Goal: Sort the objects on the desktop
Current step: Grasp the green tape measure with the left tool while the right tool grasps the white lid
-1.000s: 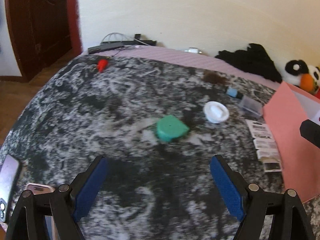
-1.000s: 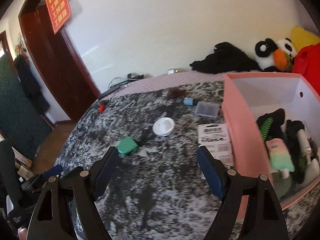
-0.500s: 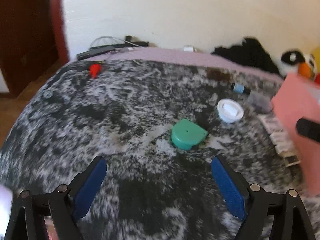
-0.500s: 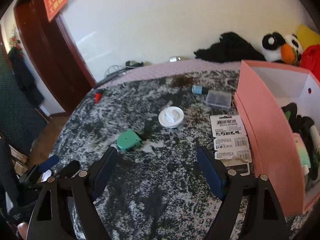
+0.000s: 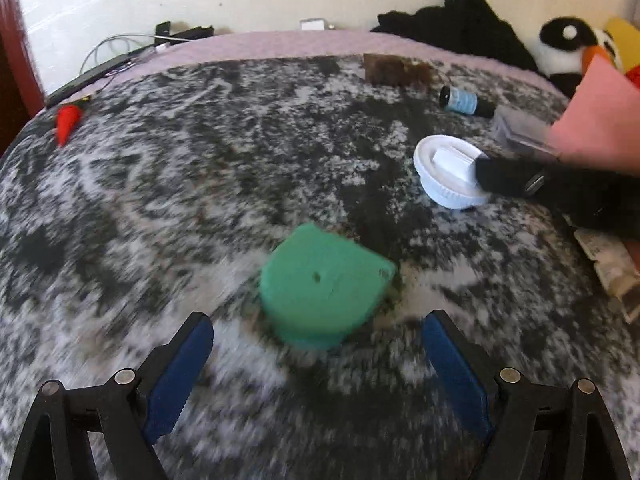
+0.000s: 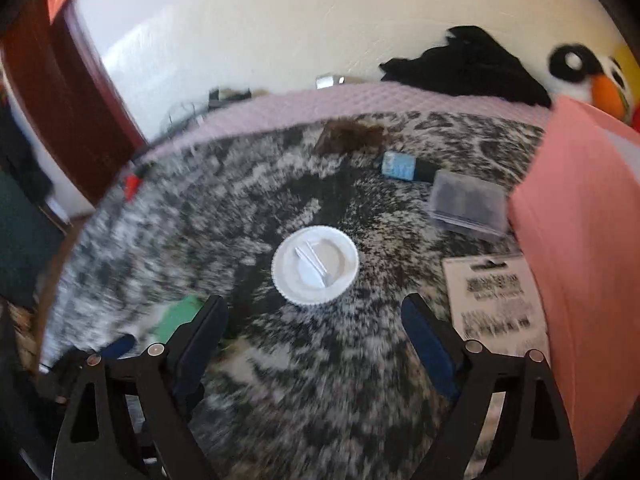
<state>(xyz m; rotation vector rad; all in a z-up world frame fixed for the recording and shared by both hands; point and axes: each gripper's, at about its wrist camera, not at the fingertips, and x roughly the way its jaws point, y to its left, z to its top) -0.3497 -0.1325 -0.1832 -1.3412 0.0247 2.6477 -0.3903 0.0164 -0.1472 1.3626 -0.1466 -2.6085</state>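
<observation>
A green box (image 5: 326,284) lies on the black-and-white mottled cover, just ahead of my open, empty left gripper (image 5: 318,354). A white round lid (image 6: 315,265) lies just ahead of my open, empty right gripper (image 6: 314,330). The lid also shows in the left wrist view (image 5: 448,174), with a right gripper finger (image 5: 508,174) against its right side. The green box shows at the left in the right wrist view (image 6: 178,316). The pink box (image 6: 580,248) stands at the right.
A blue-labelled bottle (image 6: 402,166), a clear plastic case (image 6: 468,204) and battery cards (image 6: 496,296) lie near the pink box. A brown clump (image 6: 350,136), a red piece (image 5: 66,122), black clothing (image 5: 460,28), a plush penguin (image 5: 572,50) and cables (image 5: 120,46) lie farther back.
Both grippers have moved forward and down. The left one has closed in on the green box, the right one on the white lid. Both stay open.
</observation>
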